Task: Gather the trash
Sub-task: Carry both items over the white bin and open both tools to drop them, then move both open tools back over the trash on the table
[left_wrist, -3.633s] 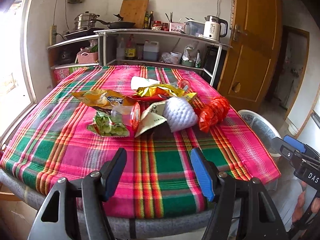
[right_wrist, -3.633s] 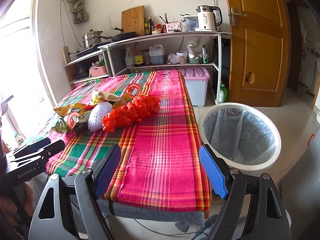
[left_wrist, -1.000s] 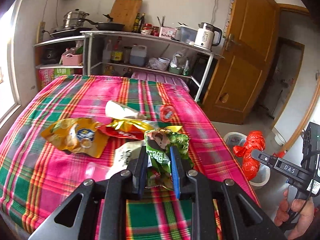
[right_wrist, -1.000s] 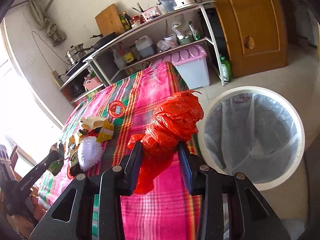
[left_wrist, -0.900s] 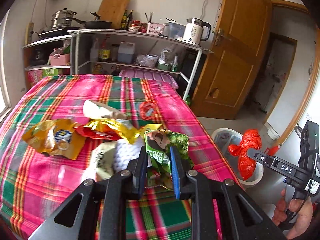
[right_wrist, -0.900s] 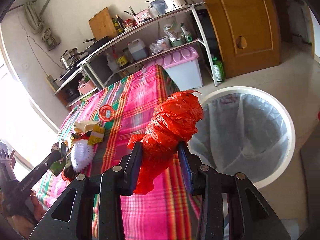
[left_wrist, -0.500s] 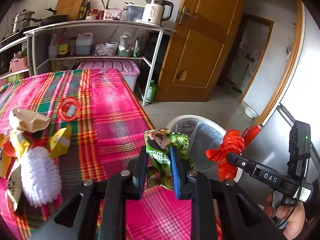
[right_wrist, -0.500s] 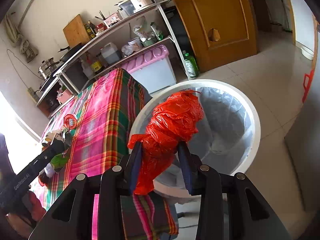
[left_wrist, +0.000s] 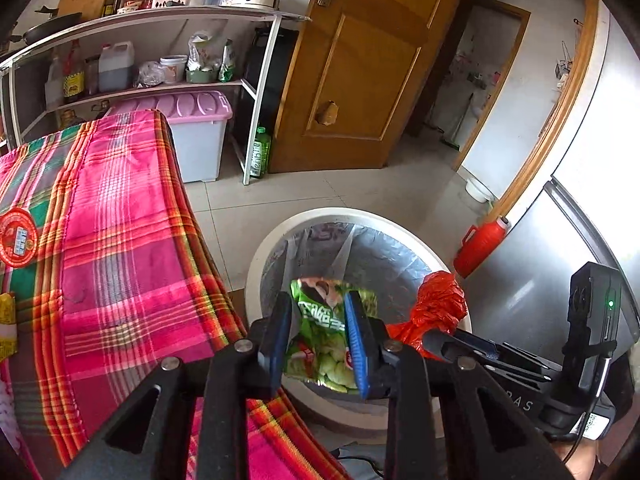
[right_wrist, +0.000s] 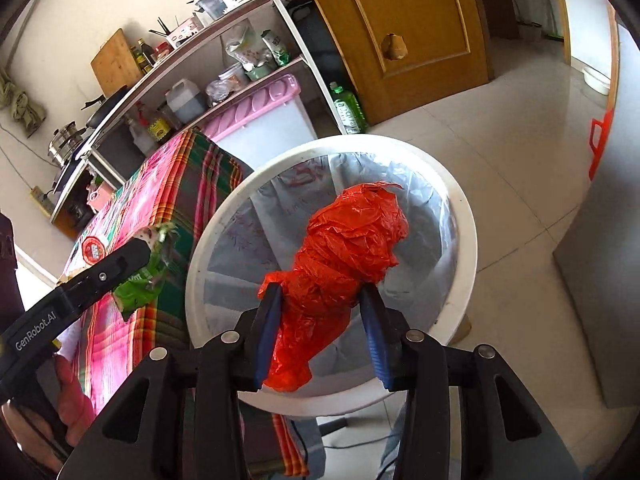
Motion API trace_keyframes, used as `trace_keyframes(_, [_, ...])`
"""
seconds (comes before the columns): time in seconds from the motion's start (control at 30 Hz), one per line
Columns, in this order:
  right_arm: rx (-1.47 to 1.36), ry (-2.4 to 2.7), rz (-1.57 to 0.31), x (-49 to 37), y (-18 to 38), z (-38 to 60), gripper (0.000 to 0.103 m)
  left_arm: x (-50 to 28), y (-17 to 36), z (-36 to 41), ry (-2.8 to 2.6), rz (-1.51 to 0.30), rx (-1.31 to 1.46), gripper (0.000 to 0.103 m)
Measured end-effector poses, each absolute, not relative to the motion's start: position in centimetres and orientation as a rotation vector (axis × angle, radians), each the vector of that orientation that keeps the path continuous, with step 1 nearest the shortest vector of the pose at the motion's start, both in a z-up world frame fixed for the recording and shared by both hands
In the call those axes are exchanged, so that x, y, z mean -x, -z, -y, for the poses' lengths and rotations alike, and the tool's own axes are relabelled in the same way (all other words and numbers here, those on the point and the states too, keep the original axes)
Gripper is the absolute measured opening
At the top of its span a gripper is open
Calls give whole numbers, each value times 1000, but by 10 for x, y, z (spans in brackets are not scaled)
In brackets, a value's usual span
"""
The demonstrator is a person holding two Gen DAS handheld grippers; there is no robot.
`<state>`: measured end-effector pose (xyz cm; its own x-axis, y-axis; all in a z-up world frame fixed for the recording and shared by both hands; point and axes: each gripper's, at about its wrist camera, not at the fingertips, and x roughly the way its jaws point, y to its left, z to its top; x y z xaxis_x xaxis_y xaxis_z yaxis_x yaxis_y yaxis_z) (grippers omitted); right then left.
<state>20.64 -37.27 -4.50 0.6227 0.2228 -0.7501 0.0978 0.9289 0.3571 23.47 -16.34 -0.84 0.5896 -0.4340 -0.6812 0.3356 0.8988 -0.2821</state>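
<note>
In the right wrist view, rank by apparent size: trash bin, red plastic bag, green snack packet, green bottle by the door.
1. trash bin
2. red plastic bag, though it sits nearer the camera
3. green snack packet, partly hidden
4. green bottle, though it stands farthest off

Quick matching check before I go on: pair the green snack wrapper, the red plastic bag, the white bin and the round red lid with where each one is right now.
Things:
1. green snack wrapper
2. red plastic bag
3. white bin
4. round red lid

Places:
A. on the floor beside the table
B. between the left gripper's fingers
C. lying on the plaid tablecloth
D. between the right gripper's fingers

Pairs: 1-B, 2-D, 3-A, 4-C
</note>
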Motion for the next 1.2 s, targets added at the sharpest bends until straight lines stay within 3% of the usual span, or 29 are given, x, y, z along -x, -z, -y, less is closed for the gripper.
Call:
trace_keyframes(0.23, [-369,-70,-879,-201,40,375,46,-233,10,160,449,-829,168,41])
trace_keyframes(1.2, [-190,-354,-699,-138,-27,264,46,-117,-45,31,209,-561,172,43])
